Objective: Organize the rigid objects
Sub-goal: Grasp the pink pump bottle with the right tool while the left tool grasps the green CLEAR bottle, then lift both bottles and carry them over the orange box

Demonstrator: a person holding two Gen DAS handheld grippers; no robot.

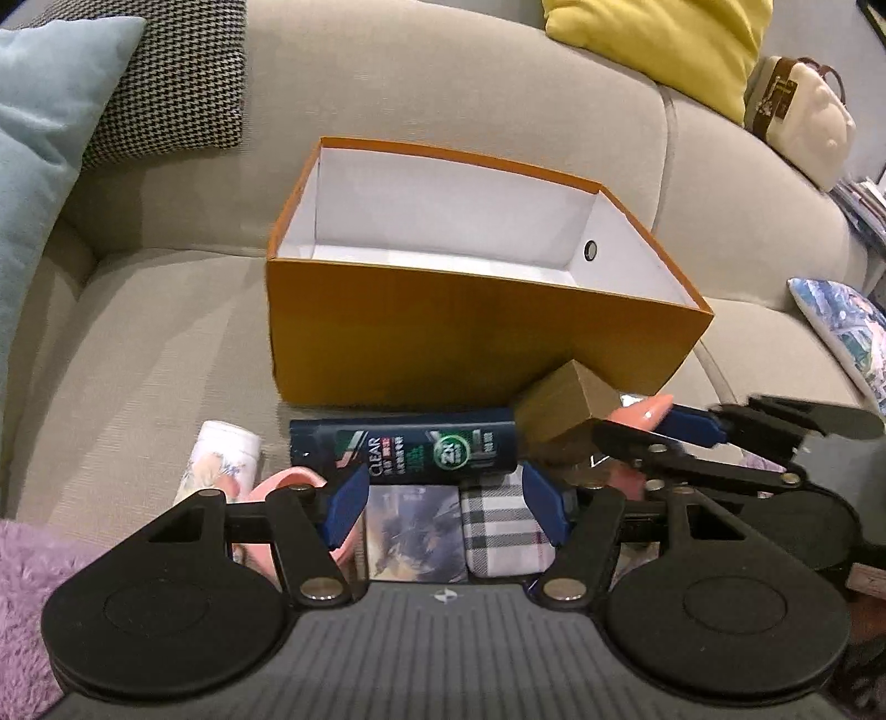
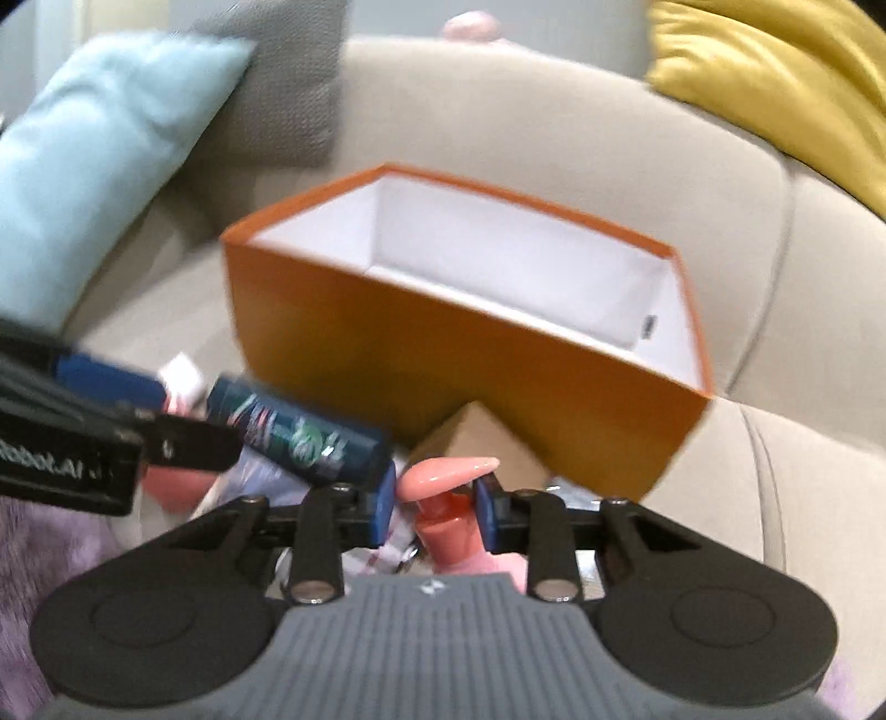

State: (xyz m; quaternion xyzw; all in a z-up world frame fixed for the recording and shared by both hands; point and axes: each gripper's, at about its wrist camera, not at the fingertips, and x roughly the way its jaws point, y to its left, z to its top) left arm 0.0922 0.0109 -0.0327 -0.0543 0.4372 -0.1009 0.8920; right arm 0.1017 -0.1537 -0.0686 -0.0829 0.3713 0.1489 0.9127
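An open orange box [image 1: 470, 332] [image 2: 443, 354] with a white inside stands on the beige sofa. A dark CLEAR shampoo bottle [image 1: 404, 451] [image 2: 302, 435] lies crosswise in front of it, just past my left gripper's tips. My left gripper [image 1: 443, 498] is open, with no pad pressing on anything. A small brown box [image 1: 565, 410] [image 2: 482, 437] leans against the orange box. My right gripper [image 2: 437, 507] [image 1: 664, 432] is shut on the neck of a pink pump bottle [image 2: 448, 471], whose nozzle [image 1: 642, 412] pokes forward past the pads. The right wrist view is blurred.
A white floral tube [image 1: 224, 459], a pink ring-shaped item [image 1: 288, 482], a picture card [image 1: 415, 531] and a plaid item [image 1: 501, 526] lie under my left gripper. Purple fluffy fabric [image 1: 27, 581] is at the lower left. Blue [image 1: 44, 138], houndstooth [image 1: 177, 83] and yellow [image 1: 664, 44] cushions and a white handbag [image 1: 803, 122] line the sofa back.
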